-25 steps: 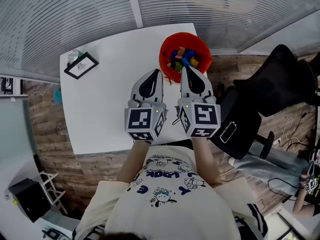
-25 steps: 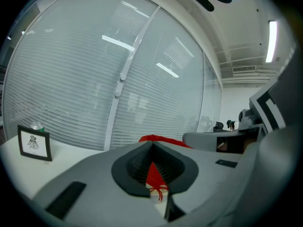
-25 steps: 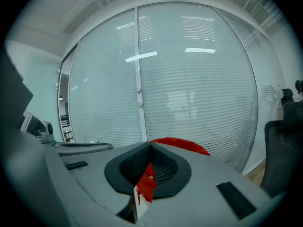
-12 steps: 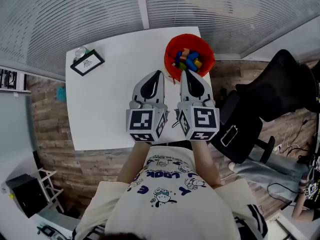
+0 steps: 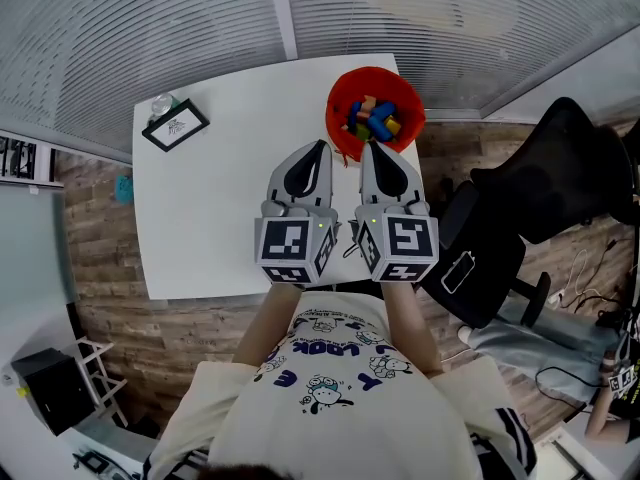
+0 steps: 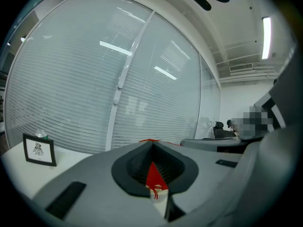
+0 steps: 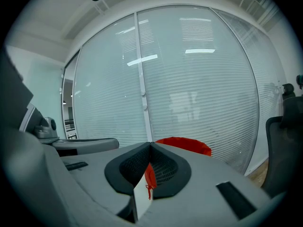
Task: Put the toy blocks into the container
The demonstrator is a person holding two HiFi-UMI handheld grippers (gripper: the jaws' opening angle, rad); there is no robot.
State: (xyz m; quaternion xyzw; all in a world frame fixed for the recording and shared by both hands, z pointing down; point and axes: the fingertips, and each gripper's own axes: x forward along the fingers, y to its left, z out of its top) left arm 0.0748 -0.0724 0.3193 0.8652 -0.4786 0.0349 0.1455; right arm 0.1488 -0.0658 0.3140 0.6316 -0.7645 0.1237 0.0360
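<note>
1. Forearms reach out from a cream printed shirt (image 5: 340,398), side by side, each carrying a hand-held gripper over the near edge of the white surface (image 5: 215,208).
2. The left hand-held gripper (image 5: 318,156) has its jaws pressed together with nothing between them. Its own view shows only a sliver of red through the notch at the tips.
3. The right hand-held gripper (image 5: 369,156) is likewise closed on nothing, tips meeting, with the same red showing beyond them.
4. Both point toward the red container (image 5: 334,128), which stands at the far right corner of the surface, just past the jaw tips. The right one is nearly at its rim.
5. Inside the container lie the toy blocks (image 5: 373,118), a loose heap of blue, yellow, orange and green pieces. How many there are cannot be counted.
6. No block lies loose on the surface in any view, so the task looks finished or all but finished. What seems left is only to draw both arms back.
7. Further left, well apart from the container, a small black picture frame (image 5: 175,126) stands on the surface.
8. Beyond the surface run window blinds (image 5: 300,18), and a black chair (image 5: 545,183) sits off to the right.
</note>
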